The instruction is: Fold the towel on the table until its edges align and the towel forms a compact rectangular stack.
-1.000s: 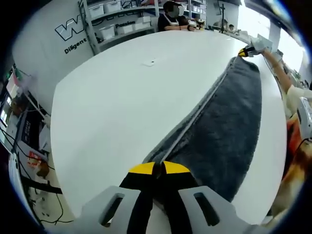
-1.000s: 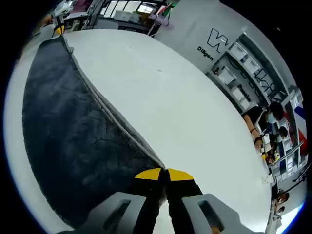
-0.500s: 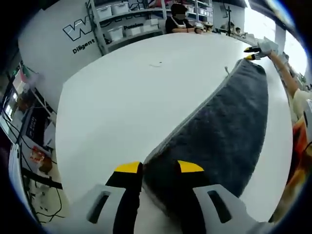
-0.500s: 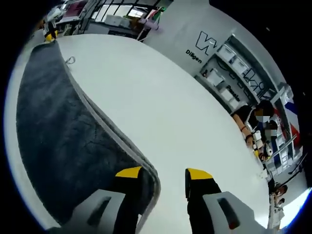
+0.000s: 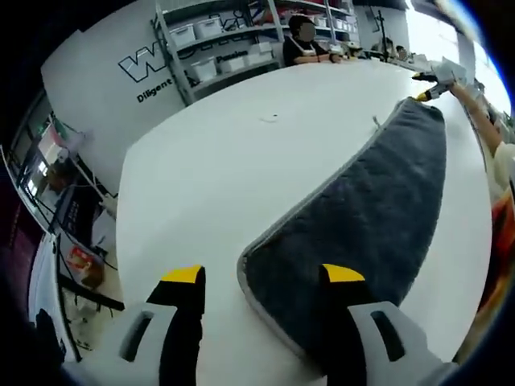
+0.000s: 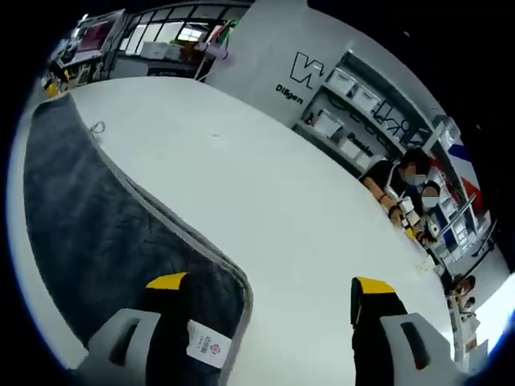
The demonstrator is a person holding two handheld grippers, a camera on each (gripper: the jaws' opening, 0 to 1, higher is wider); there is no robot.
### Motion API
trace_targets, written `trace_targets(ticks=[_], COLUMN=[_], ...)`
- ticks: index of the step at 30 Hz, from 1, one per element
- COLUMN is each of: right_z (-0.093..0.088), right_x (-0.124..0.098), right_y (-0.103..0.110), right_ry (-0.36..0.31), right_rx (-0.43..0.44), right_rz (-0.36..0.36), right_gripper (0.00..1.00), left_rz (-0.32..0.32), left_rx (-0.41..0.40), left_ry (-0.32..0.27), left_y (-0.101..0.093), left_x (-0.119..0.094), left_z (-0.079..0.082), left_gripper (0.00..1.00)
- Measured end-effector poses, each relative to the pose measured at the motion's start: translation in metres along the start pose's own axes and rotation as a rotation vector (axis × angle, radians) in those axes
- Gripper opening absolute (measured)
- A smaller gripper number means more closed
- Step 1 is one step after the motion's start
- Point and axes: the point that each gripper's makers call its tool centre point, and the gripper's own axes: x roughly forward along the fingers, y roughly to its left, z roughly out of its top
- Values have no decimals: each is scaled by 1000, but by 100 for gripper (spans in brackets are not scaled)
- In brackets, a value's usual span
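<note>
One plush grey towel [image 5: 366, 217] (pale-edged)

The left claw [image 5: 263, 275] stands wide open above the near corner of the grey towel [image 5: 366, 217], which lies folded along the white table [image 5: 217, 177]. The right claw [image 5: 425, 82] is at the towel's far end.

Dark grey towel [image 5: 378, 209] (paler grey edging) on a white table [image 5: 225, 161].
</note>
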Motion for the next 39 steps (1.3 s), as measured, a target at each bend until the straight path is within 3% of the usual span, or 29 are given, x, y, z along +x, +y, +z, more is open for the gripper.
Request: trace_targets(ticks=[3, 9, 17, 19, 24, 29, 33, 39], right_z=[-3, -15, -33, -37, -53, -69, -80, -95], right_x=[-7, -31, -61, -66, -73, -73, -70, -60], right_y=[-5, 1, 12, 11, 10, 24, 39, 48], right_ry=[-1, 2, -15, -15, -9, -1, 16, 33], right_rx=[18, 15, 48, 60, 147, 213, 238, 320], right_rz=[-17, 9, 57, 51, 53, 130, 205, 261], right_gripper=[99, 99, 98, 92, 64, 36, 32, 26], left_rz=[6, 11, 2, 4, 3, -26, -42, -56], left_rx=[-22, 1, -20, -27, -47, -58, -83, -131], left_ry=[-7, 42, 2, -5, -23, -54, -94, -132], left_y=[0, -9, -25, -29, -38, -51, -56, -59], left_x=[-8, -22, -48, -54, -61, -68, -73, -75], left_z=[-8, -36, -51, -55, -65, -70, -72, -80], left_gripper=[72, 72, 72, 72, 71, 69, 69, 69])
